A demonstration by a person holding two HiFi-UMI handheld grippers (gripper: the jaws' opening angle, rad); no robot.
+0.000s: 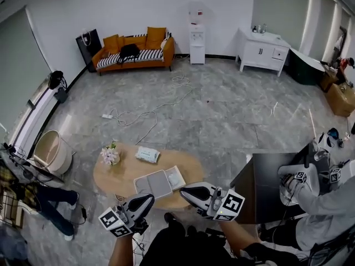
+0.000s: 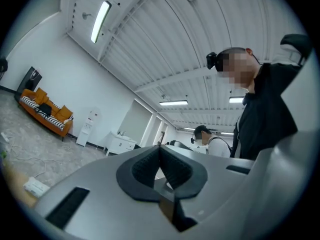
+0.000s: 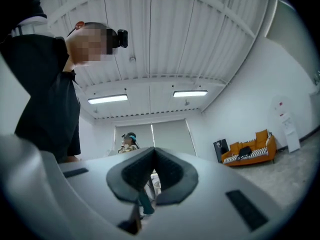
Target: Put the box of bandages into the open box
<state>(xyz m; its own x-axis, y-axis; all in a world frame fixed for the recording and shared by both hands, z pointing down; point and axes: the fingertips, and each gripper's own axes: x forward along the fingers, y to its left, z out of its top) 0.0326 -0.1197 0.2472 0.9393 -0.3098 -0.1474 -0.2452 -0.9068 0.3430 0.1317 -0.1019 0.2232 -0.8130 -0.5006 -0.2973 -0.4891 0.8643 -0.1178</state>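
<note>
2 clenched, empty claws, the left claw (image 1: 150, 198) and right claw (image 1: 182, 190), hover on the near side of the open box (image 1: 153, 183) on the table (image 1: 111, 176); the box of bandages (image 1: 147, 154) lies beyond that open box, apart from it and apparently untouched, so the pick-up and placing are both left to do.

The head view looks down from high. Both gripper views tilt up at the ceiling (image 2: 150, 44). All show the sofa (image 1: 136, 51).

place: open office or lab room with lounge corner | shown by: orange sofa (image 1: 135, 50), water dispenser (image 1: 197, 36), white cabinet (image 1: 262, 50) | loose cables (image 1: 150, 112) on grey tiled floor (image 1: 233, 115) | ceiling strip lights (image 3: 107, 99)
</note>
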